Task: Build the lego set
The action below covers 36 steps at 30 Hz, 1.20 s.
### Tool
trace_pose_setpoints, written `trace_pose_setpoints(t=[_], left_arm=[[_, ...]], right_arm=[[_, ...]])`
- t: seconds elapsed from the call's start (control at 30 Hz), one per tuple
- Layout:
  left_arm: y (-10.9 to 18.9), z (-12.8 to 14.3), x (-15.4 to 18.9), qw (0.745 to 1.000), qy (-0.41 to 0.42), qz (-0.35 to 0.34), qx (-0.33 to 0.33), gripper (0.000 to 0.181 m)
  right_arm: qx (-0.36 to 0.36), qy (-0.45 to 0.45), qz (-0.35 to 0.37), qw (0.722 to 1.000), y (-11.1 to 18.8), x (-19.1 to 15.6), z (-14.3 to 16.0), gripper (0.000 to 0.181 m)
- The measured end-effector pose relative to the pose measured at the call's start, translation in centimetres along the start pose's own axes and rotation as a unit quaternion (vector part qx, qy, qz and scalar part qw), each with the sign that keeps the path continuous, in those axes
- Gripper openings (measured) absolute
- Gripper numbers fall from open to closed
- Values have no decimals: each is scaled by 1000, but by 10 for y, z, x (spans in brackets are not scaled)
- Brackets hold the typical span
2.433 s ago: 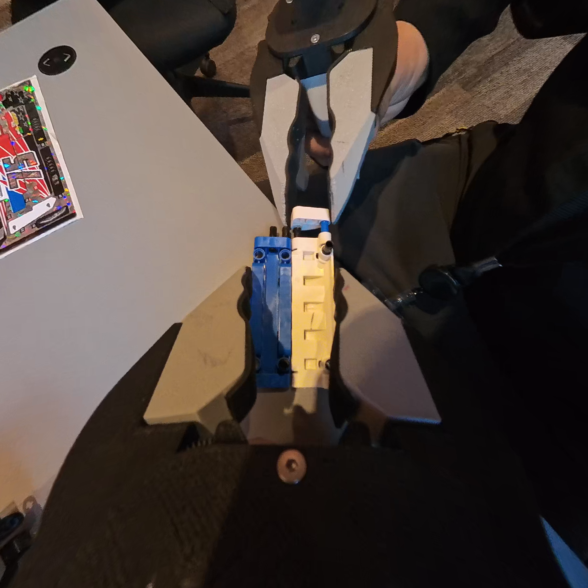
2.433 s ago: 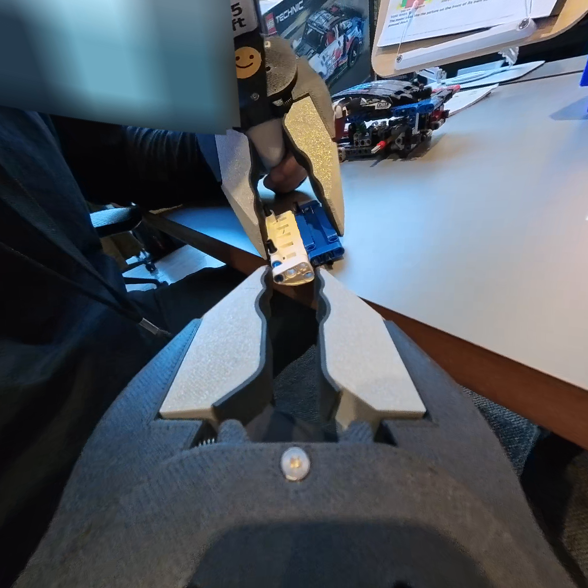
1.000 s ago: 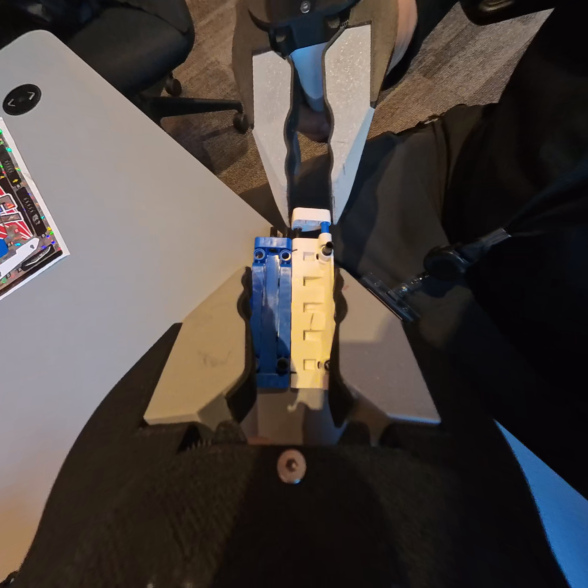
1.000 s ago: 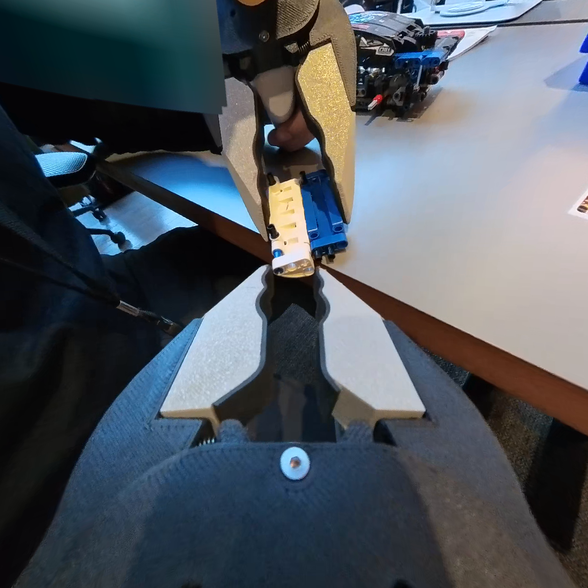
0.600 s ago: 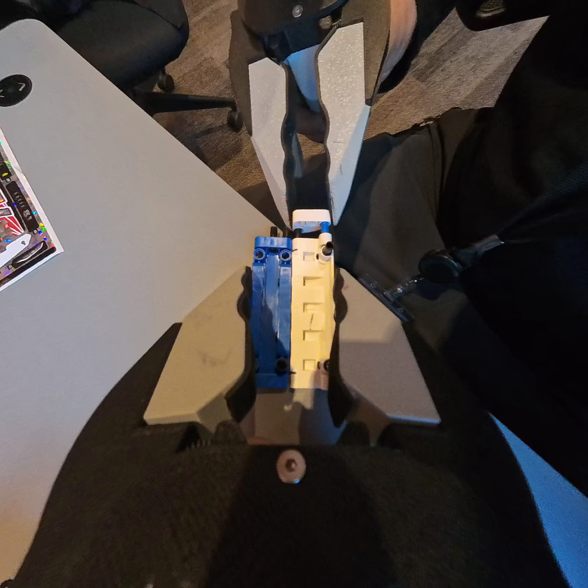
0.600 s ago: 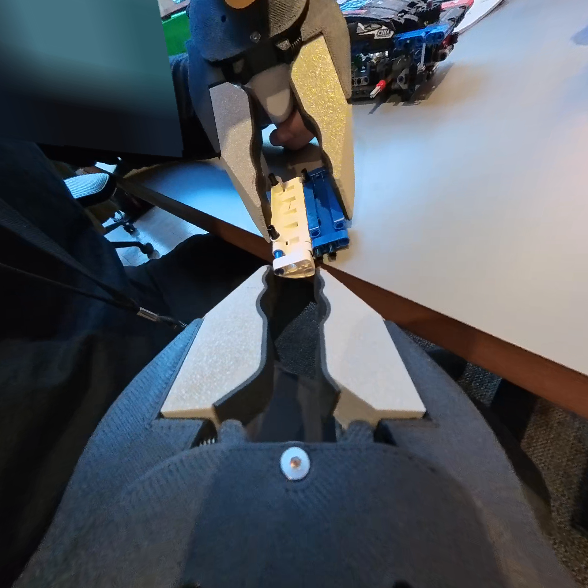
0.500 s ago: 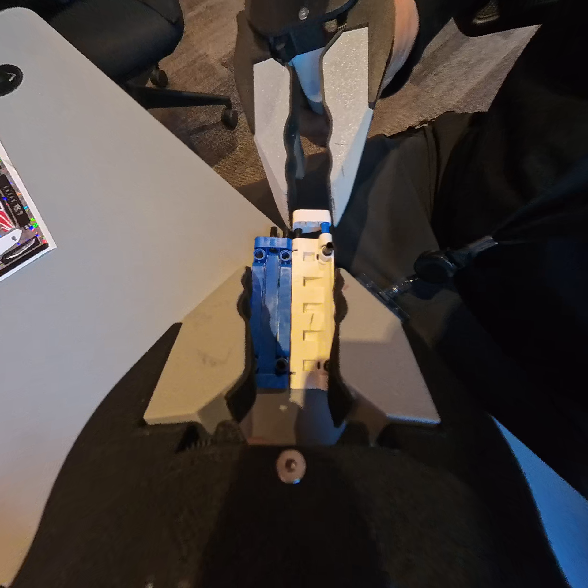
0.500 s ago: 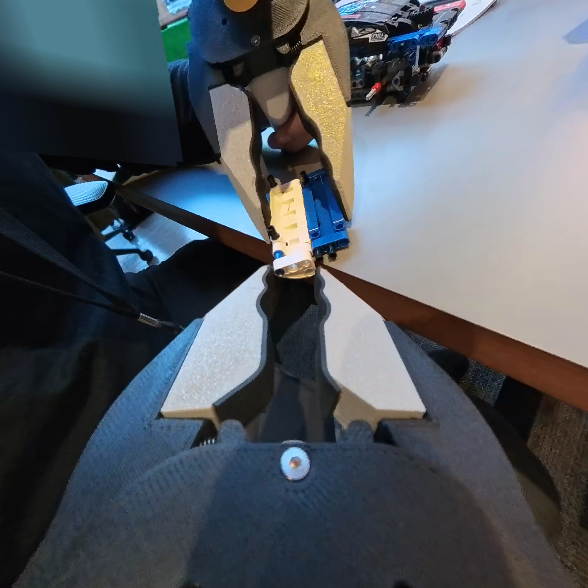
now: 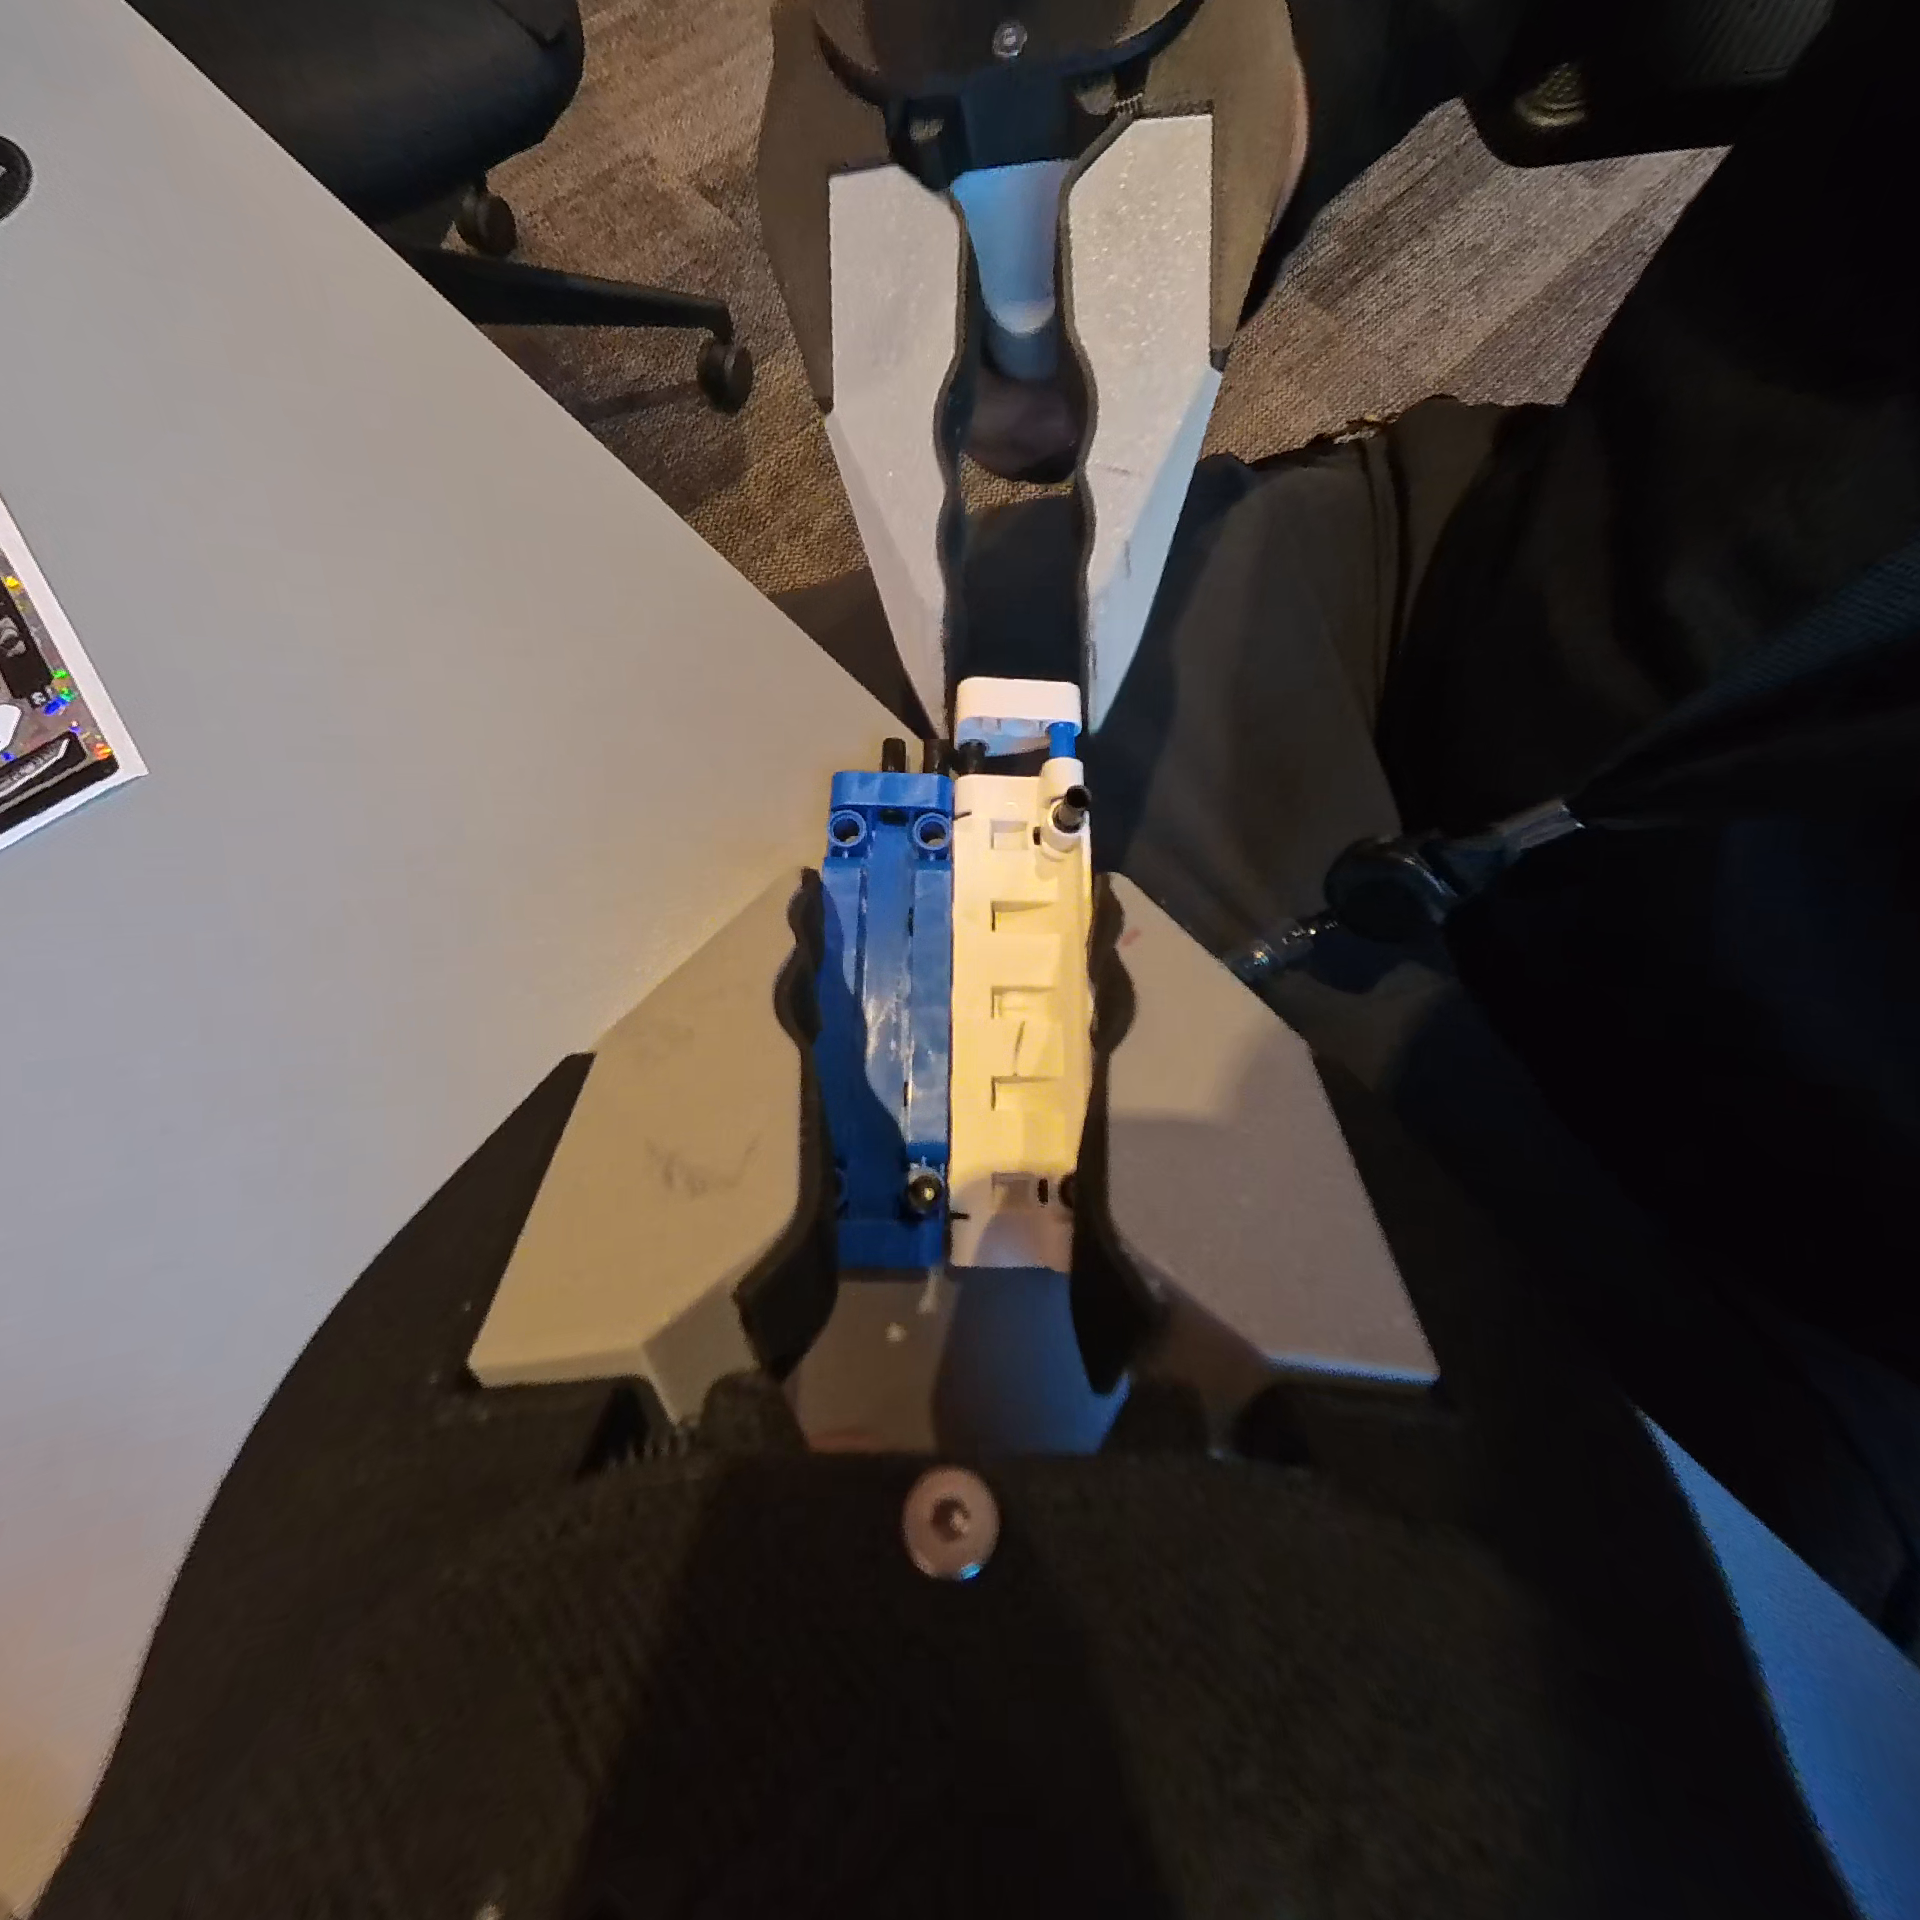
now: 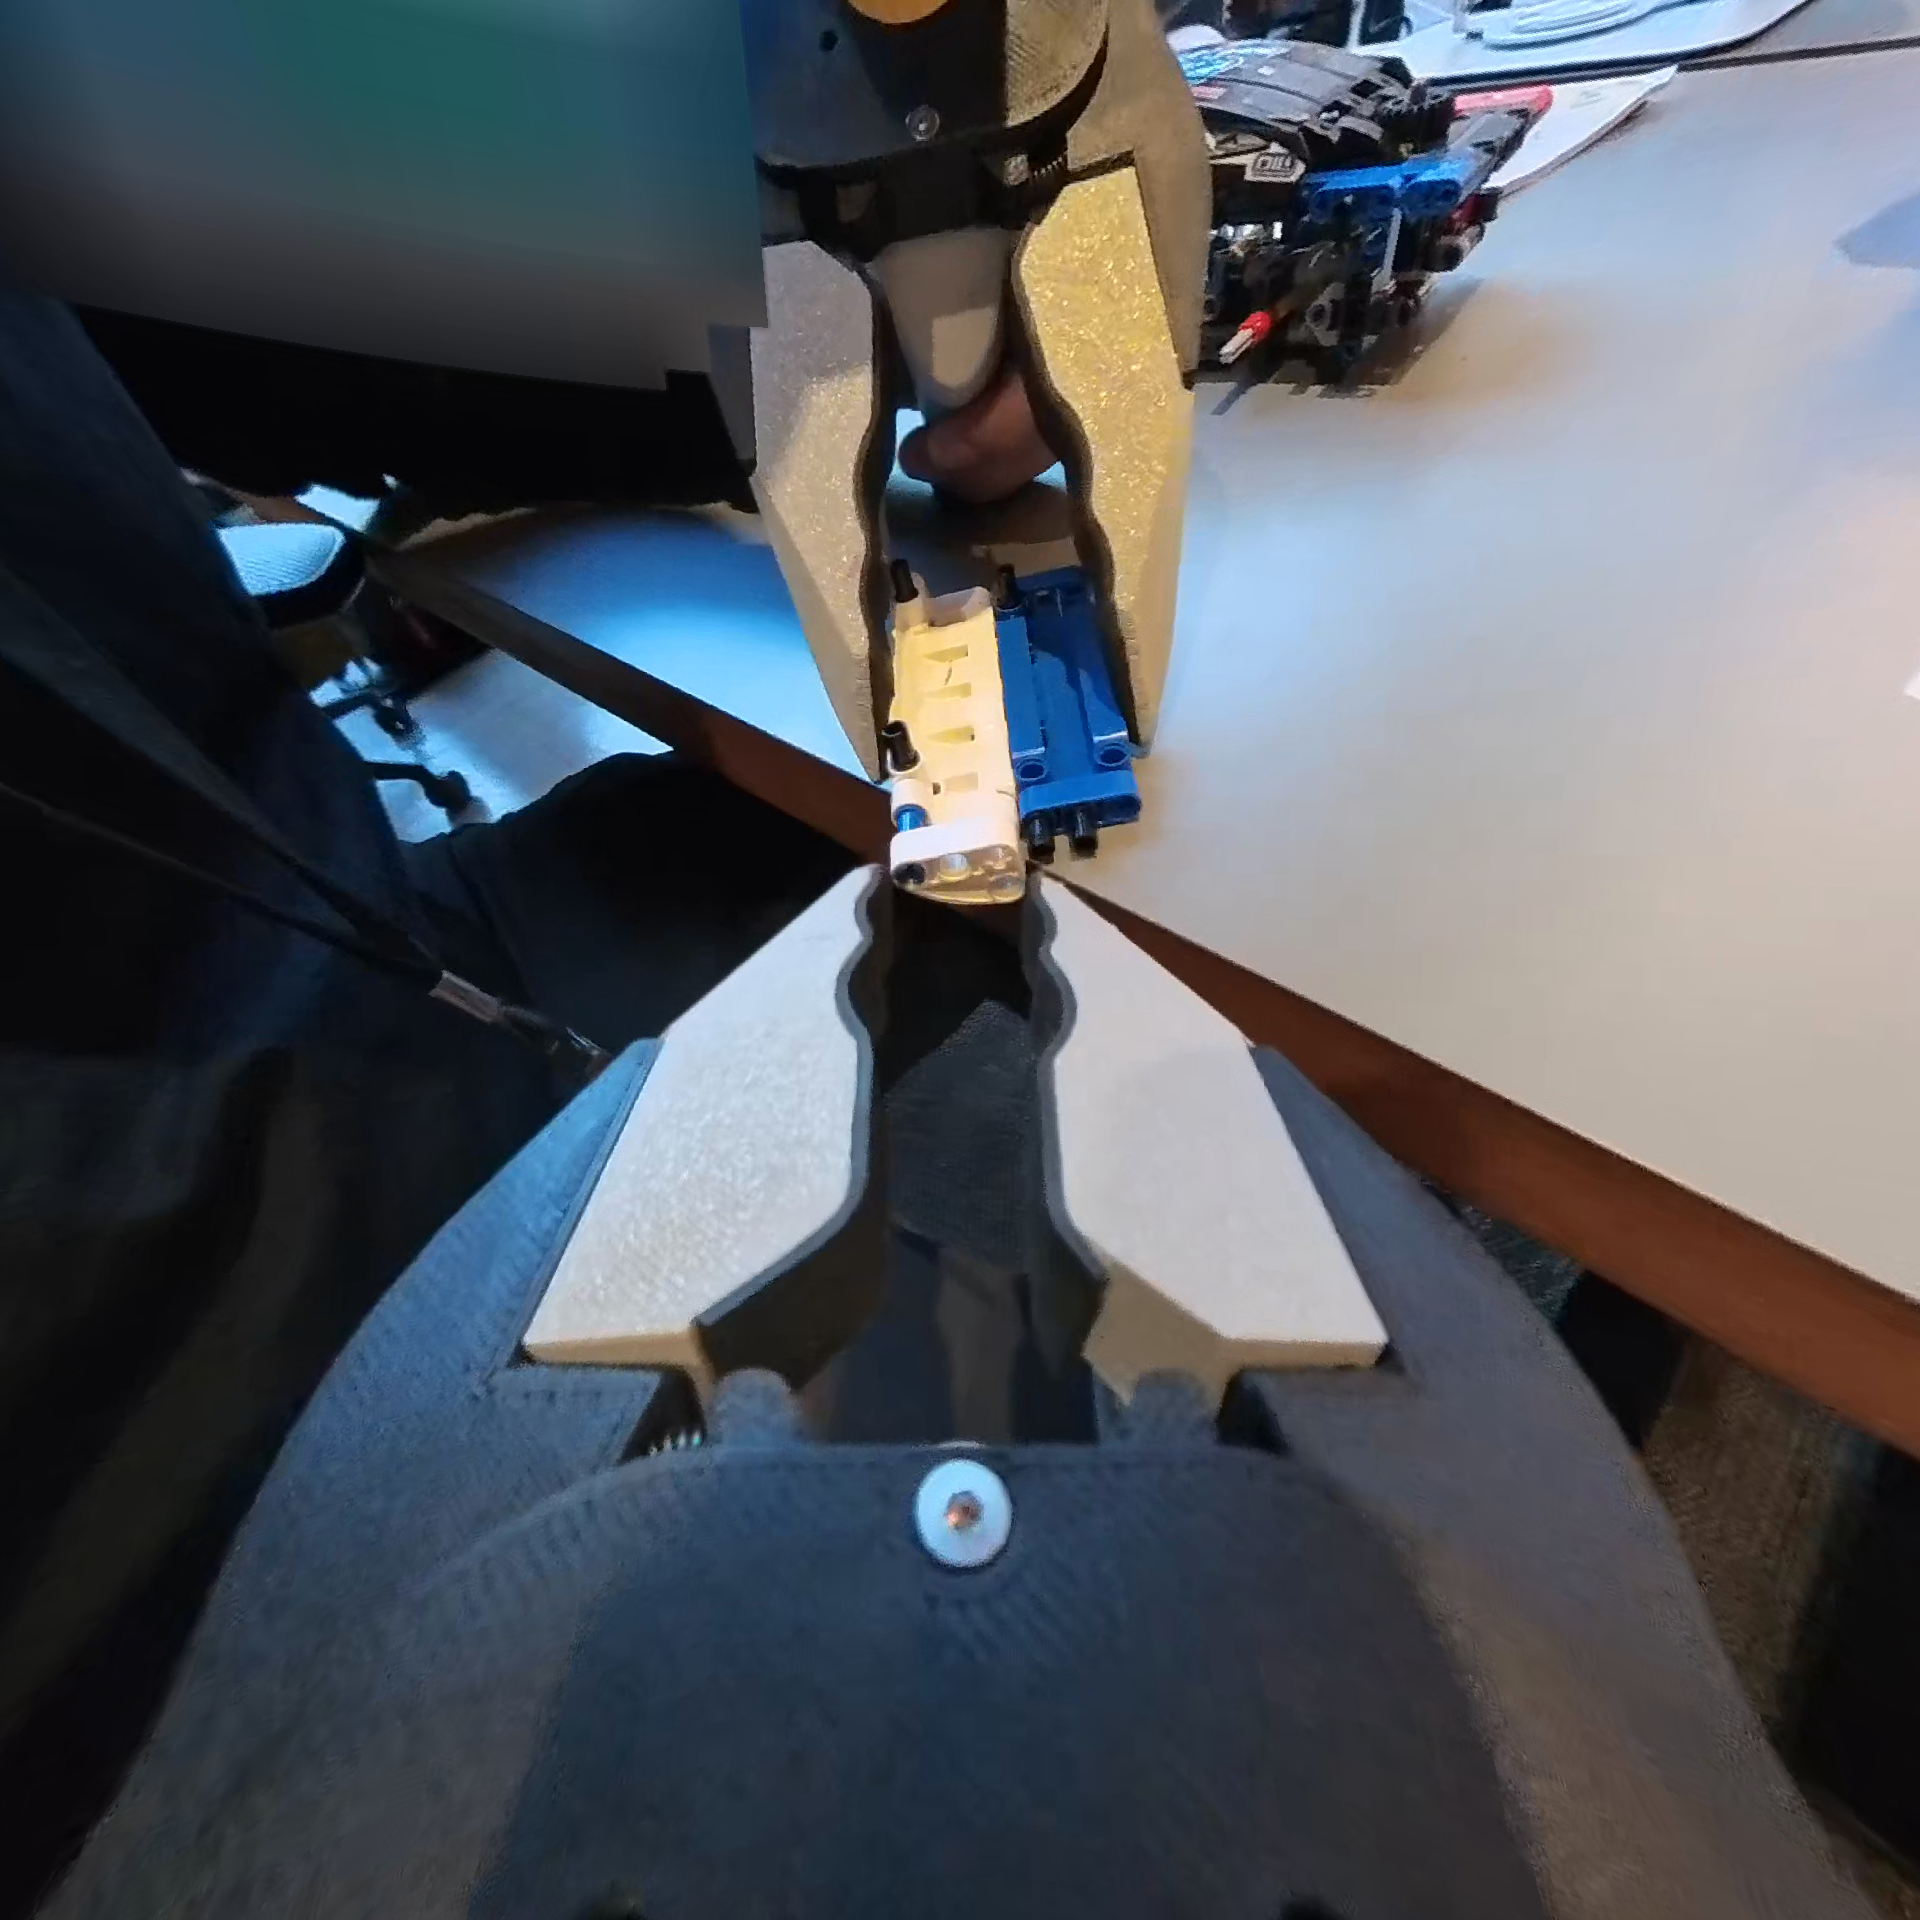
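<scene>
Blue-white lego piece (image 9: 954,1023) (between left jaws)

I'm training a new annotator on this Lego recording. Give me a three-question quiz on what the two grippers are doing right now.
1. True or false: the left gripper is shut on the blue-and-white assembly.
2. The right gripper's jaws are: A) clamped on the blue half, B) around the small white connector at the assembly's end, C) resting on the table.
3. Fill in: the partly built car stands on the ____.

Key: 1 true; 2 B; 3 table.
</scene>
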State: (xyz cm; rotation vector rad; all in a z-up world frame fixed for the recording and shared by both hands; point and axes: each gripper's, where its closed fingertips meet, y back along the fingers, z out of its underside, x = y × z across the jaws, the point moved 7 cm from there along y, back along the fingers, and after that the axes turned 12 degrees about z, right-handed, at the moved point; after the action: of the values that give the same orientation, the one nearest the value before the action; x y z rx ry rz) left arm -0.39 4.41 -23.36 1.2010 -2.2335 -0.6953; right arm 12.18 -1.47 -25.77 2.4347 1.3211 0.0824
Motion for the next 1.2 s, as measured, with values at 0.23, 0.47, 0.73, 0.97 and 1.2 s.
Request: trace_pose_setpoints(t=[0.23,0.47,0.73,0.97,1.2], left_arm=[[0,0,0,1000,-1,-1,0,49],[0,0,0,1000,-2,-5,0,49],[0,0,-1,1000,1,-6,-1,49],[1,0,-1,1000,0,-17,-2,48],[1,0,-1,1000,9,-20,1,48]], right_arm=[[33,34,-16,999,13,4,-6,4],[25,52,-12,998,7,3,-2,0],[32,33,-32,998,5,6,-2,0],[36,20,-26,999,4,6,0,0],[29,58,2,998,4,3,-3,0]])
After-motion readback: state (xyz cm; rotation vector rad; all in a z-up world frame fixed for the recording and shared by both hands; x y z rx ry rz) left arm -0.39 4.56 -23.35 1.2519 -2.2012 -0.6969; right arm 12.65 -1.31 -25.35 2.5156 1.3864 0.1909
